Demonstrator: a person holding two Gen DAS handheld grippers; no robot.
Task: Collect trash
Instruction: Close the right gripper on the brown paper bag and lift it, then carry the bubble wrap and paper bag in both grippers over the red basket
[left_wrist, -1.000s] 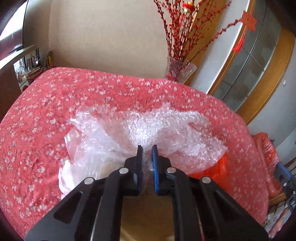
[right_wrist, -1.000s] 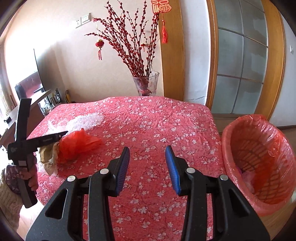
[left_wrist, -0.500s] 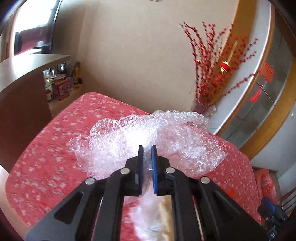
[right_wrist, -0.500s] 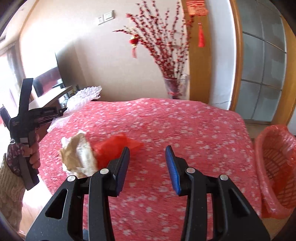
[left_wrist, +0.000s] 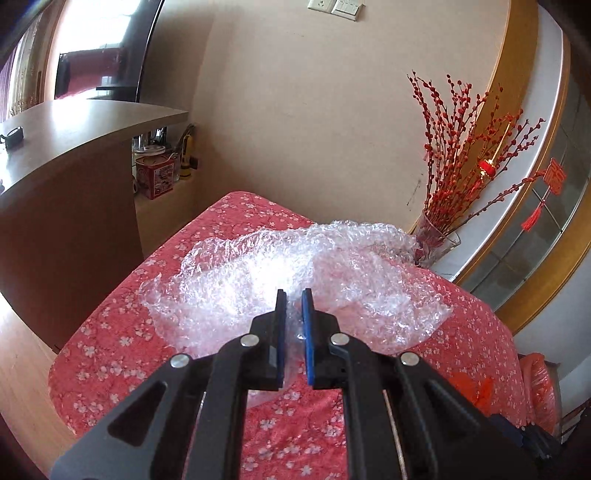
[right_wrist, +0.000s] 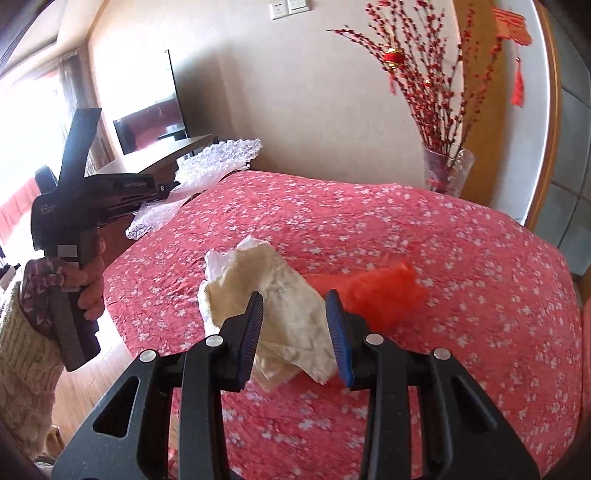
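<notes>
My left gripper (left_wrist: 293, 295) is shut on a sheet of clear bubble wrap (left_wrist: 332, 280) and holds it lifted off the red floral table (left_wrist: 110, 350). The right wrist view shows it too, with the bubble wrap (right_wrist: 214, 158) hanging from the left gripper (right_wrist: 173, 186) beyond the table's left edge. My right gripper (right_wrist: 295, 299) is open, its fingers either side of a crumpled beige paper (right_wrist: 280, 295) on the table. A crumpled red plastic bag (right_wrist: 384, 291) lies just right of the paper.
A glass vase of red branches (right_wrist: 447, 173) stands at the table's far right corner. A red-lined trash basket (left_wrist: 539, 391) sits off the table's right side. A wooden counter (left_wrist: 74, 147) with a TV stands on the left.
My left gripper has lifted the bubble wrap up off the pile and to the left. My right gripper has swung left and closed in on the beige paper; the basket left its view.
</notes>
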